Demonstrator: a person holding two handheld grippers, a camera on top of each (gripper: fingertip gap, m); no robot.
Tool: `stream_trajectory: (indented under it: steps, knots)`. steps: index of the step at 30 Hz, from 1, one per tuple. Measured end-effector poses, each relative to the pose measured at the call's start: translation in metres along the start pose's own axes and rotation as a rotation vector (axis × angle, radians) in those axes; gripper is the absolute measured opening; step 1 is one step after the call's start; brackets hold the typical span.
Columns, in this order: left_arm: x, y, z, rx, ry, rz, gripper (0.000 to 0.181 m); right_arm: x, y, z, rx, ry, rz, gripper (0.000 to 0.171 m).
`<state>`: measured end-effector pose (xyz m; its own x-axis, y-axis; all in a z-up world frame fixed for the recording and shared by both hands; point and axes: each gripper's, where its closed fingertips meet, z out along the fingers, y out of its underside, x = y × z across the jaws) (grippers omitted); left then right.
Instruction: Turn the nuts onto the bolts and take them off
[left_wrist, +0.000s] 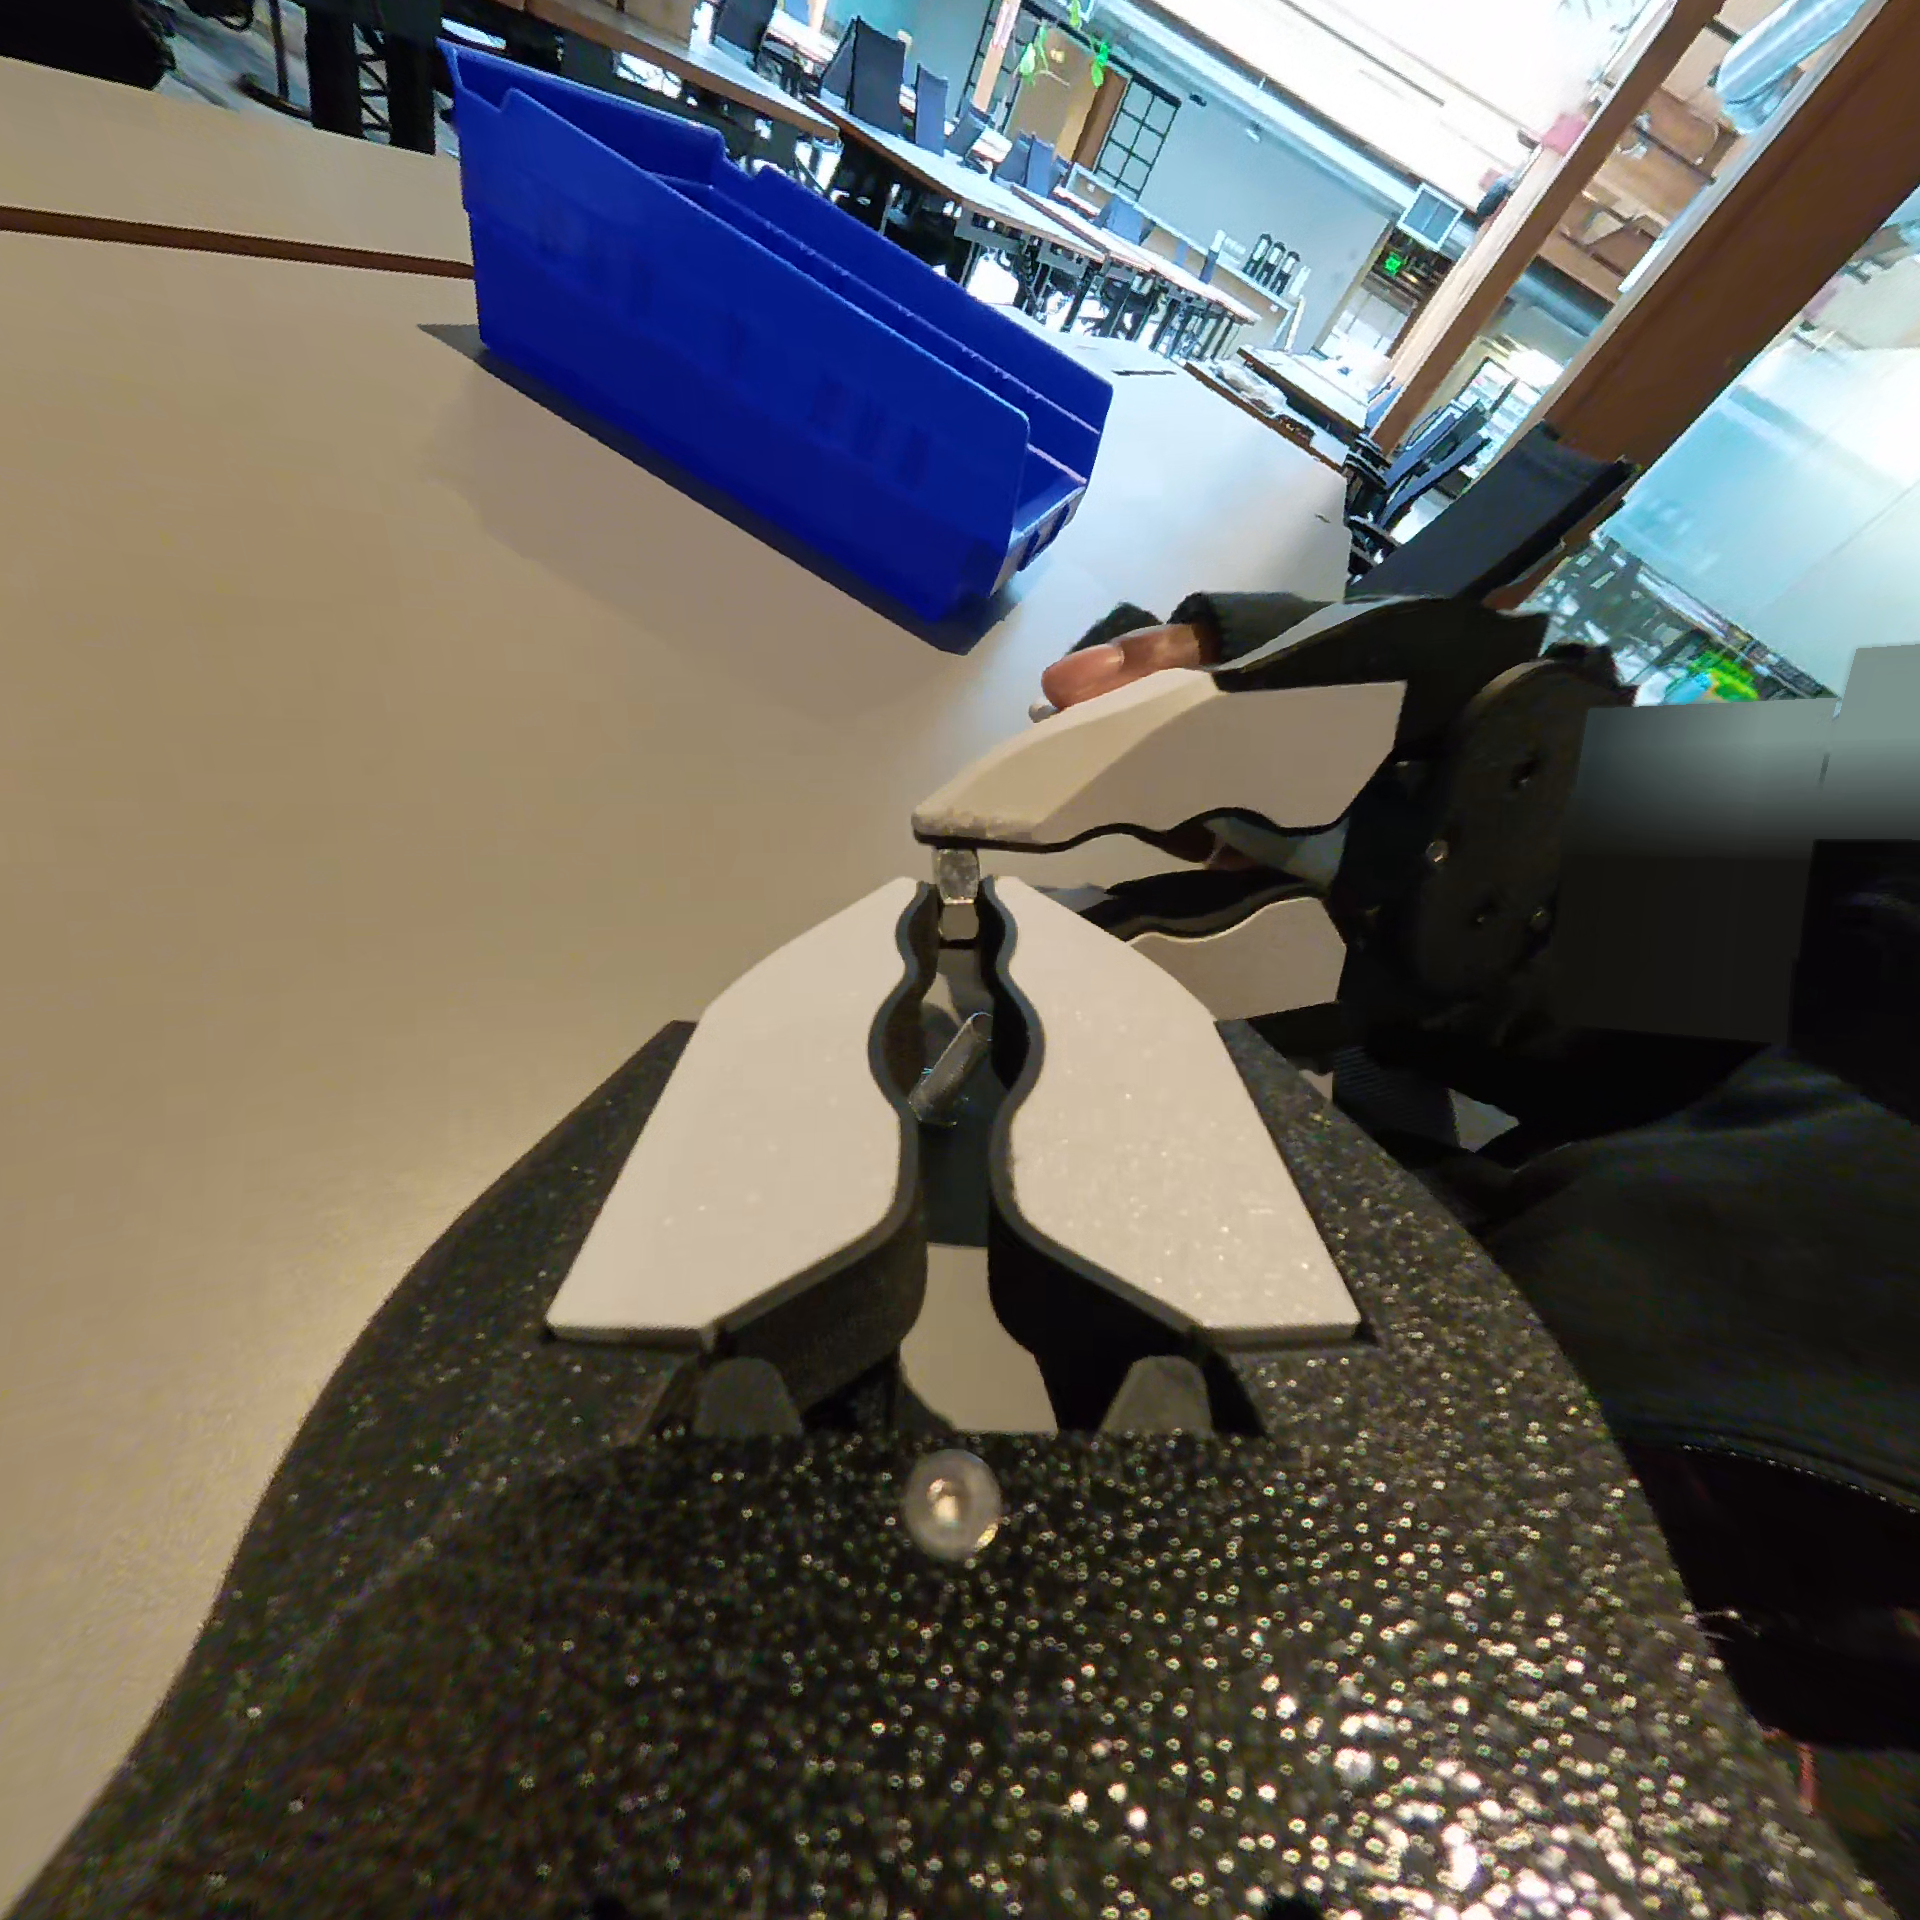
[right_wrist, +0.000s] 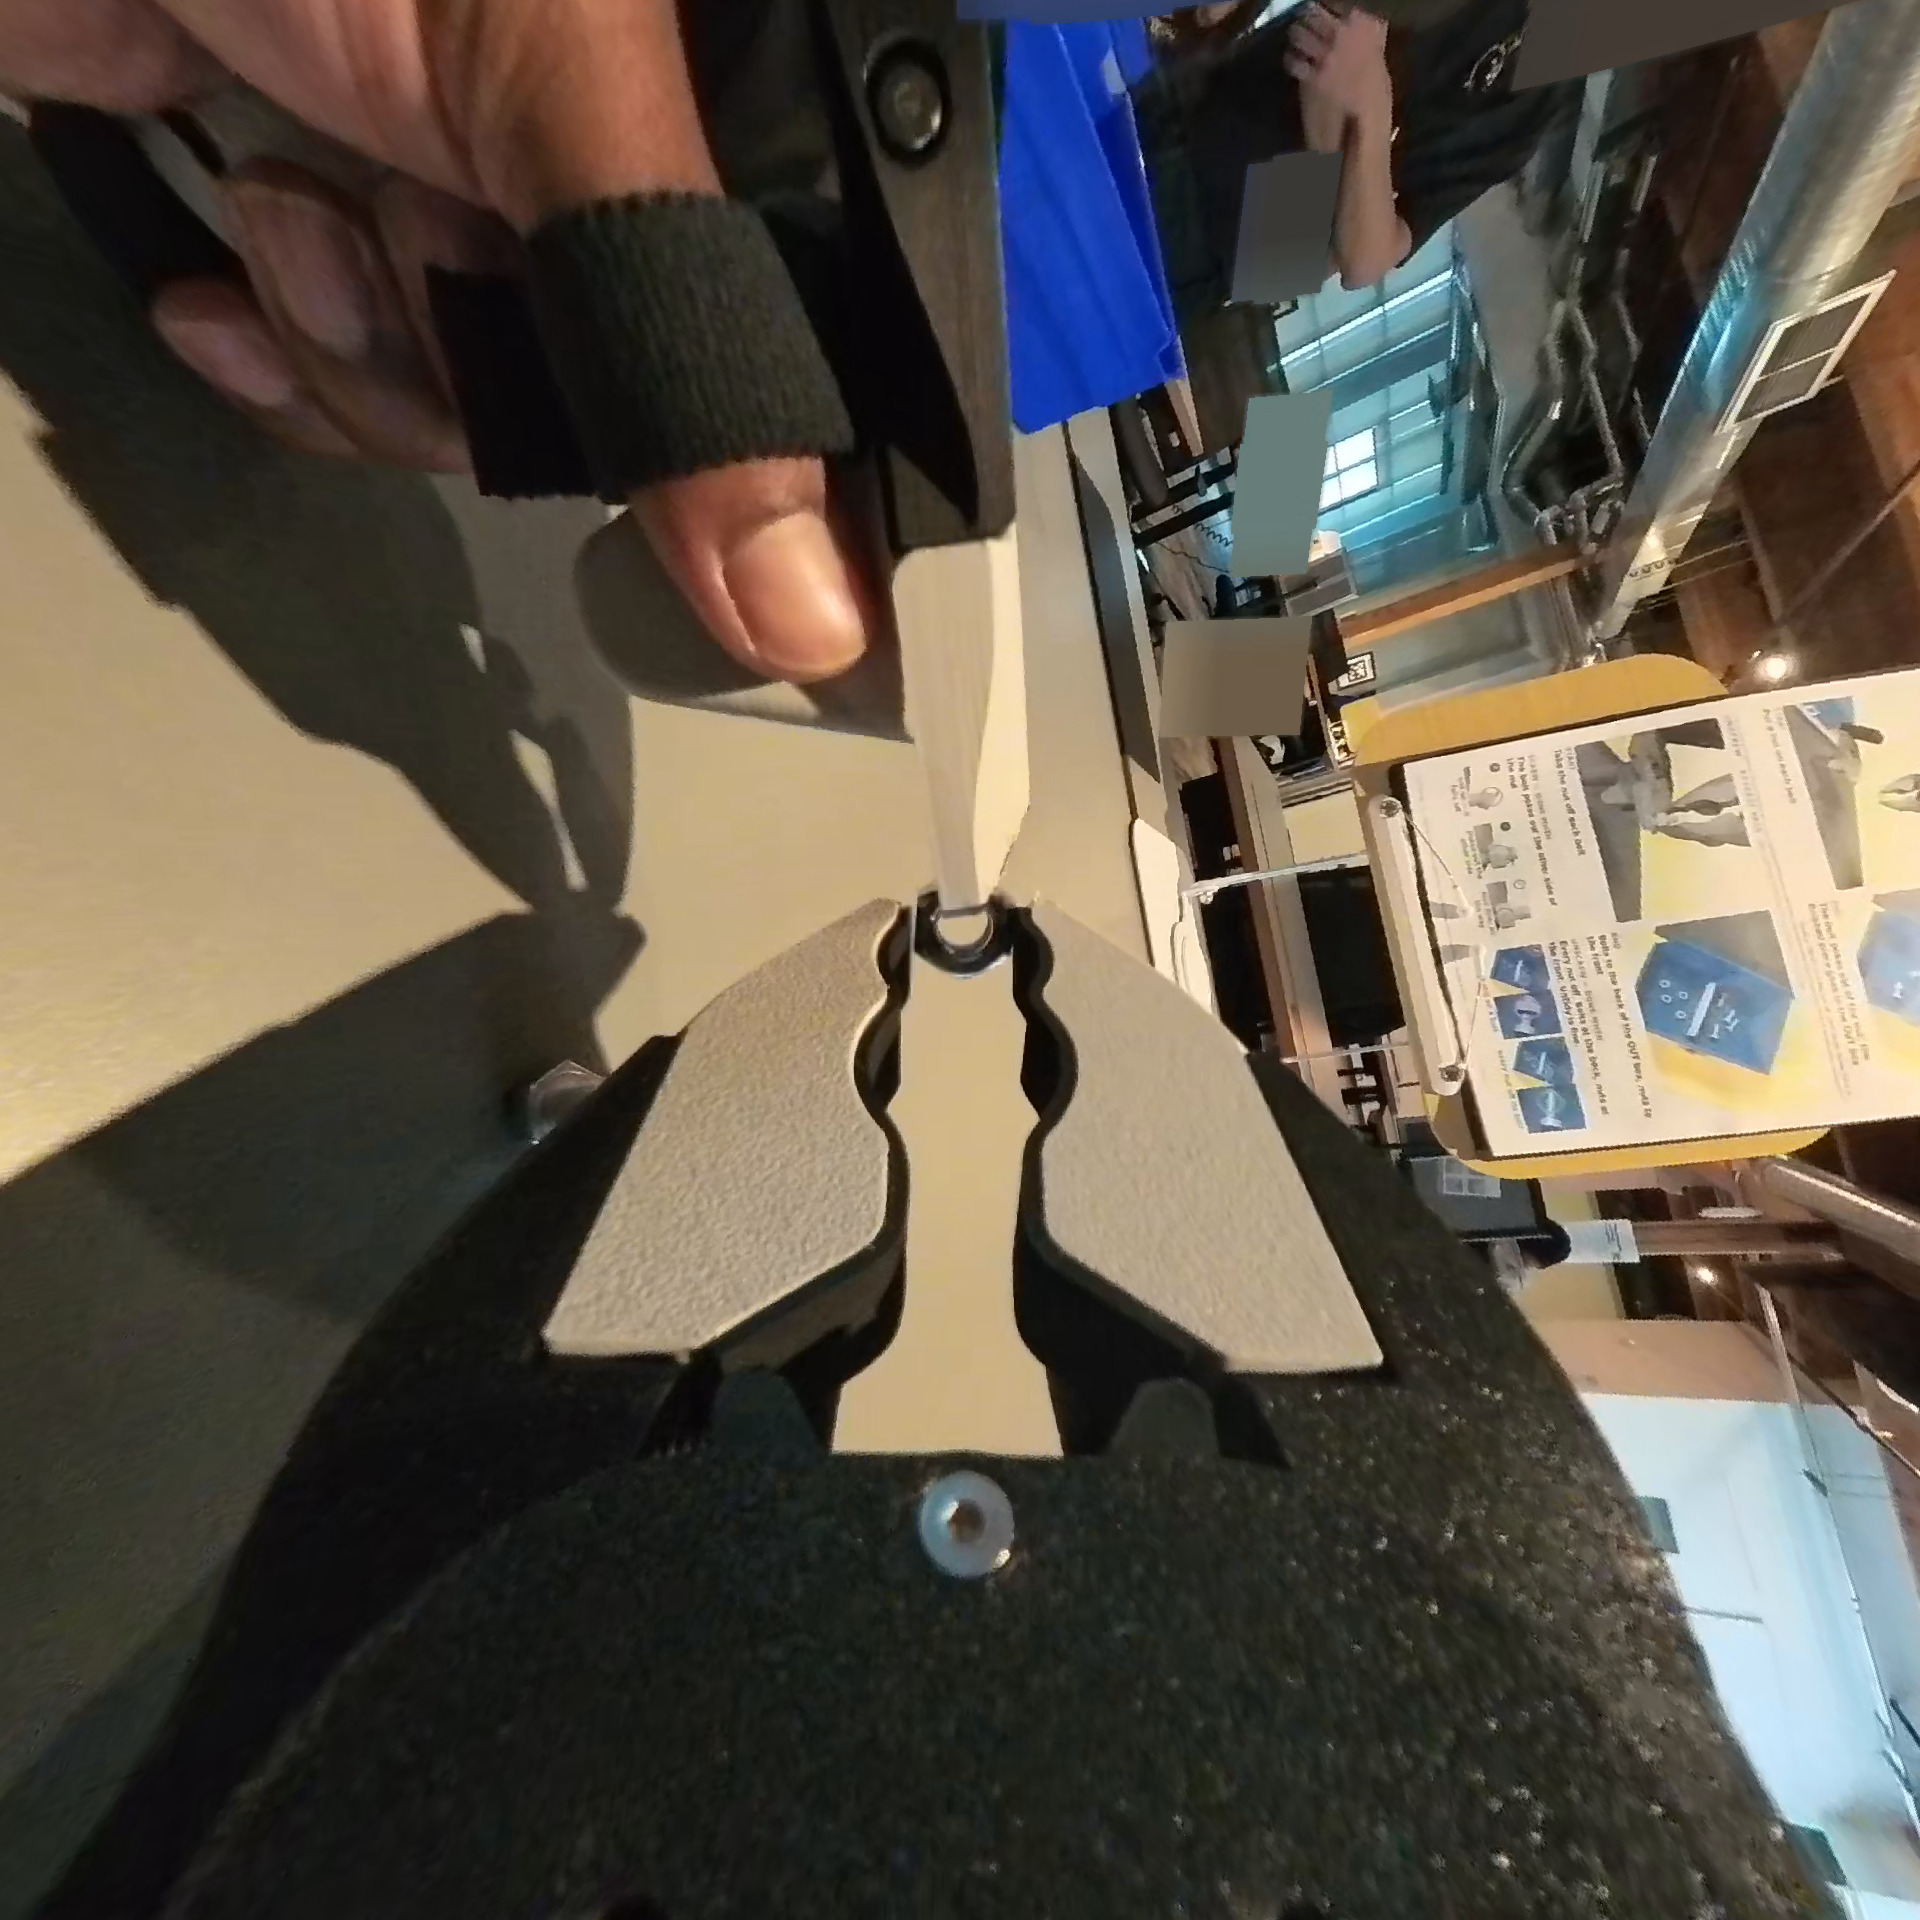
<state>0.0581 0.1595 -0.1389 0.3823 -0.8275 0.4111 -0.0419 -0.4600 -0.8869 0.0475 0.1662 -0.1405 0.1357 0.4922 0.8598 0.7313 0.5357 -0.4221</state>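
Pinching the bolt (left_wrist: 957, 914), the left claw (left_wrist: 954, 891) meets the right claw (right_wrist: 961, 925), clamped on the nut (right_wrist: 964, 943); slight tilt risks cross-threading or a drop onto the worktop (left_wrist: 312, 727).

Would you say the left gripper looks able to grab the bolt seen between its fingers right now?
Probably not: the left gripper is already shut on a small metal part at its tips, and the bolt lies below, behind those tips.
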Motion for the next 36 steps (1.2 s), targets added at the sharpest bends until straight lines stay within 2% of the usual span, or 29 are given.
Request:
stream_trajectory:
  steps: [36]
  knots:
    - [0.0014,0.0026,0.0034,-0.033,0.012,0.042,0.008,-0.0023,0.0031,0.0008,-0.01,-0.014,0.012,0.017]
